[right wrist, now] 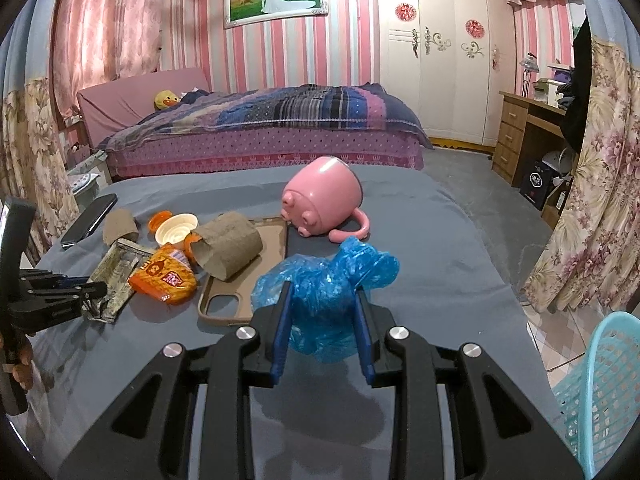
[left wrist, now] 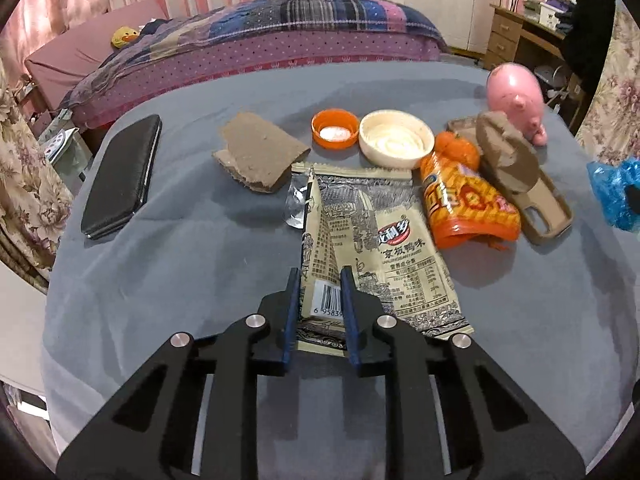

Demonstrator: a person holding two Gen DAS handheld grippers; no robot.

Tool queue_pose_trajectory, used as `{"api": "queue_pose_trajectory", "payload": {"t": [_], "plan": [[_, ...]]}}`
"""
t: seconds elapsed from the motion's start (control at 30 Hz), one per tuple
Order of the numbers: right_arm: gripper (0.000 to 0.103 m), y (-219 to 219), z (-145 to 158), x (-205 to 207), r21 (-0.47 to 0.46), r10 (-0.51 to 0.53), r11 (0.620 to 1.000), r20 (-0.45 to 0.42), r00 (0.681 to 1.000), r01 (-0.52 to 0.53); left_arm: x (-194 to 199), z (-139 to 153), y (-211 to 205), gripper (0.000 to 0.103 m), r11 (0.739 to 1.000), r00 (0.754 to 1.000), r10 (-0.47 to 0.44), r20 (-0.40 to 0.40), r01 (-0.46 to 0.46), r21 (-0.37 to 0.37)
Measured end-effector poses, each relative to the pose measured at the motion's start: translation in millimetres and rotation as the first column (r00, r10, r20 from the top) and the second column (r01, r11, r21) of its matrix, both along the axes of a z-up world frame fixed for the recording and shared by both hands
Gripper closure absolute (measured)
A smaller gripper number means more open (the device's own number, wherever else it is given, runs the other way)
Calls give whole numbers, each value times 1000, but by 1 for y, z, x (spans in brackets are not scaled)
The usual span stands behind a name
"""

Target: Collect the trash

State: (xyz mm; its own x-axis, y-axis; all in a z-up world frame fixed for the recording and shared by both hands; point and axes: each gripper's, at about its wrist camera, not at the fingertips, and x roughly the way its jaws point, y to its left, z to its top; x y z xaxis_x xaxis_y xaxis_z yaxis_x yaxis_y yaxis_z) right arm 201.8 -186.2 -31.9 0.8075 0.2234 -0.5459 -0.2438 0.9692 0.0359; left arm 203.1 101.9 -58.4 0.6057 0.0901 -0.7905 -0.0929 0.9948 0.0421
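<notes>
Fingers [left wrist: 297,300] of the left gripper [left wrist: 320,280] are clenched on the beige wrapper [left wrist: 384,240] (the right gripper [right wrist: 322,312] grasps the blue bag [right wrist: 320,284]), so lifting into it is judged next.

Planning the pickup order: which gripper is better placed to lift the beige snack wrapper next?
Left. The left gripper already straddles the beige snack wrapper at its barcode end, while the right gripper is occupied, shut on the blue plastic bag.
</notes>
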Motion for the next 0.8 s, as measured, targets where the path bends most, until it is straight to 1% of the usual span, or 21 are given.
{"api": "queue_pose_trajectory", "payload": {"t": [0.07, 0.13, 0.2, 0.33, 0.4, 0.6, 0.8], "plan": [[74, -1, 2, 0, -4, 2, 1000, 5, 1000, -2, -6, 11, 1, 85, 1000, 999, -4, 33, 4, -7], [74, -1, 4, -2, -8, 2, 1000, 11, 1000, -2, -16, 29, 1, 85, 1000, 996, -6, 87, 6, 0], [74, -1, 5, -4, -7, 0, 1000, 16, 1000, 0, -25, 44, 1, 85, 1000, 991, -6, 134, 8, -13], [74, -4, 10, -8, -3, -1, 1000, 29, 1000, 2, -32, 62, 4, 85, 1000, 981, 22, 195, -19, -17], [74, -4, 11, -11, -3, 0, 1000, 36, 999, 0, -31, 63, 5, 85, 999, 979, 38, 202, -33, -29], [74, -7, 17, -16, 12, -7, 1000, 54, 999, 6, -22, 57, 0, 85, 999, 981, 51, 187, -51, -5], [74, -19, 23, -23, 17, -15, 1000, 58, 998, 14, -20, 67, -9, 85, 999, 974, 47, 222, -43, -23]]}}
